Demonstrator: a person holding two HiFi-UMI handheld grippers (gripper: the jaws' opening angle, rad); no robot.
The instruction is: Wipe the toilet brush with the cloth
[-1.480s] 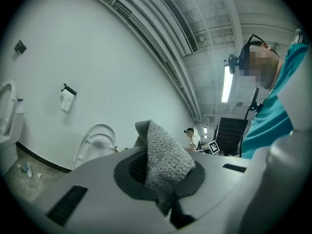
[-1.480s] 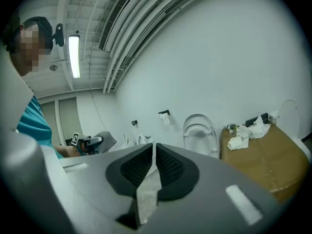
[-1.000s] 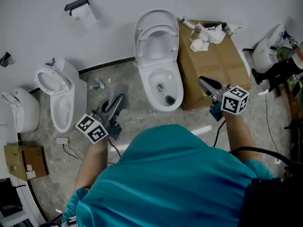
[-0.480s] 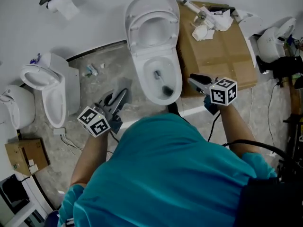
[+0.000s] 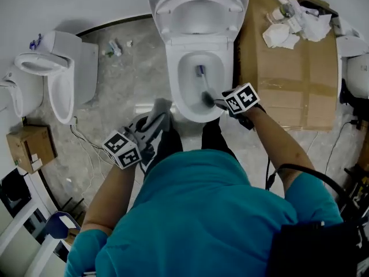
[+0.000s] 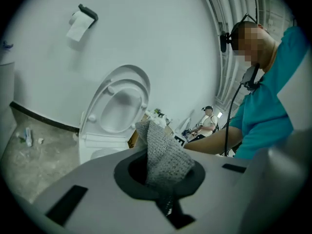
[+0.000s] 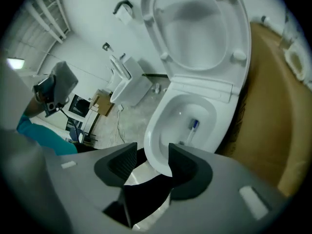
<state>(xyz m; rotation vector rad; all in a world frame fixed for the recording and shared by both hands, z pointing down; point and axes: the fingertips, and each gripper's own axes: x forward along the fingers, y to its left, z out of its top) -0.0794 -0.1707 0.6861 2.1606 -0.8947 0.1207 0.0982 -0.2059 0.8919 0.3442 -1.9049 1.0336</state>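
Observation:
The toilet brush [image 5: 203, 85] lies inside the white toilet's bowl [image 5: 180, 91], blue-tipped handle toward the back and dark bristle head at the front; the right gripper view shows the brush [image 7: 191, 129] too. My right gripper [image 5: 219, 101] hangs over the bowl's front right rim, just beside the bristle head. Its jaws have just been opening and stand apart, gripping nothing, with the bowl's rim [image 7: 155, 152] seen behind the right gripper [image 7: 152, 154]. My left gripper [image 5: 154, 122] is at the bowl's front left, shut on a grey knitted cloth [image 5: 162, 106]. That cloth [image 6: 163, 152] stands up from the left gripper [image 6: 163, 173].
A second toilet [image 5: 64, 84] stands at the left, near a small cardboard box [image 5: 30, 148] and floor cables. A flat cardboard sheet [image 5: 288, 79] with crumpled paper [image 5: 278, 34] lies right of the toilet. A toilet-paper holder [image 6: 82, 21] is on the wall; another person [image 6: 207, 123] is far behind.
Both grippers have dropped toward the toilet. The right one went from over the cardboard to the bowl's front rim and its jaws opened. The left carried the cloth closer to the bowl.

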